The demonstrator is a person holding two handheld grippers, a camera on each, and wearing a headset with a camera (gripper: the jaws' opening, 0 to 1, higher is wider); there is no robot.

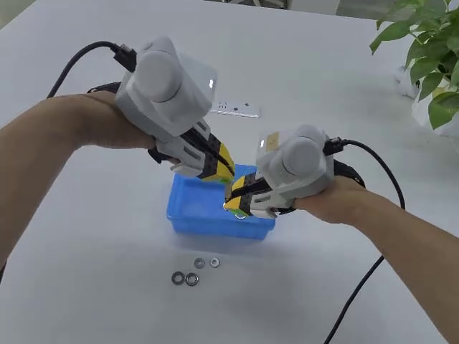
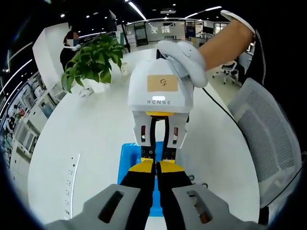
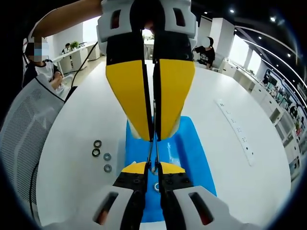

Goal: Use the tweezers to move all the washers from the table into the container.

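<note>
A blue container [image 1: 188, 212] sits mid-table, and both grippers meet tip to tip above it. My left gripper [image 1: 224, 169] comes in from the upper left, its yellow jaws shut on thin metal tweezers [image 3: 153, 146]. The right gripper [image 1: 238, 198] faces it, also closed on the tweezers, whose legs run between its fingertips [image 3: 137, 168]. In the left gripper view my own jaws [image 2: 157, 166] sit nearly together over the container [image 2: 125, 165]. One washer [image 3: 156, 187] lies inside the container [image 3: 192, 148]. Several washers [image 1: 192, 279] rest on the table in front of it, and the same washers [image 3: 98, 152] lie beside it in the right gripper view.
A white power strip [image 1: 235, 109] lies behind the container. A potted plant [image 1: 429, 68] stands at the far right edge. Black cables trail from both grippers. A mesh office chair [image 2: 268, 129] stands beside the table, with people farther back in the room.
</note>
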